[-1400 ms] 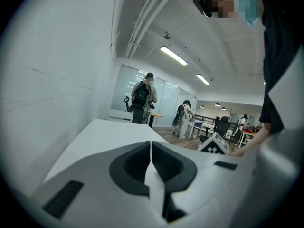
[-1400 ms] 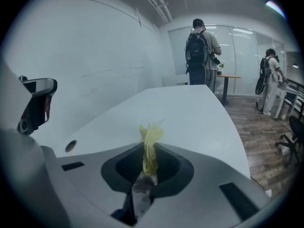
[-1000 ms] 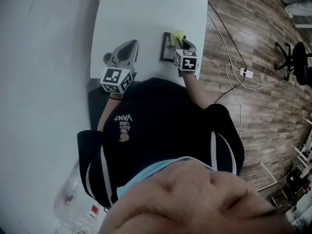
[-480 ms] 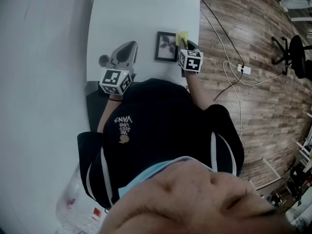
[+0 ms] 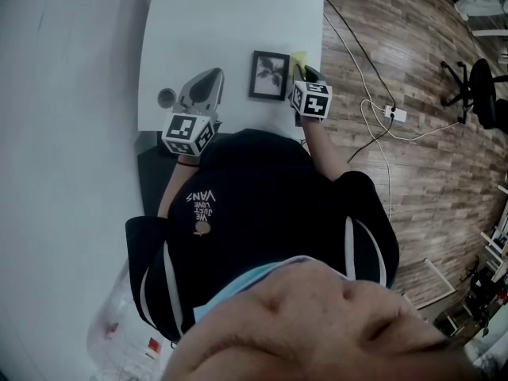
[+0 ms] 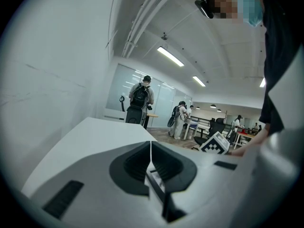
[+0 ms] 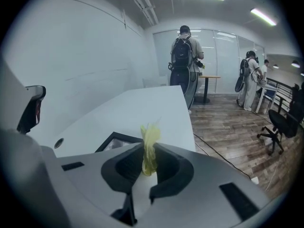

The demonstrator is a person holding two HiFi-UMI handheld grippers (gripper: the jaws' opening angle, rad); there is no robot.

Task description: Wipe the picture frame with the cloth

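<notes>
Now right tongs (image 7: pixel 148 159) pinching yellow cloth (image 7: pixel 150 141) by thin fold, just beside picture frame (image 5: pixel 270 75), flat near right edge of desk (image 5: pixel 214 22). Left tongs (image 6: pixel 151 158) pressed together, empty, apart from frame. Risks: unheld frame probably sliding toward edge under wipe; cloth maybe slipping out.

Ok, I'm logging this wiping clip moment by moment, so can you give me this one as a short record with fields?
surface: white table
picture frame: lying flat on the table, between the two grippers
cloth: yellow, pinched in the jaws of the right gripper, beside the frame's right side; contact unclear
left gripper: jaws together, nothing between them, left of the frame
wiping: in the head view the cloth looks off the glass
</notes>
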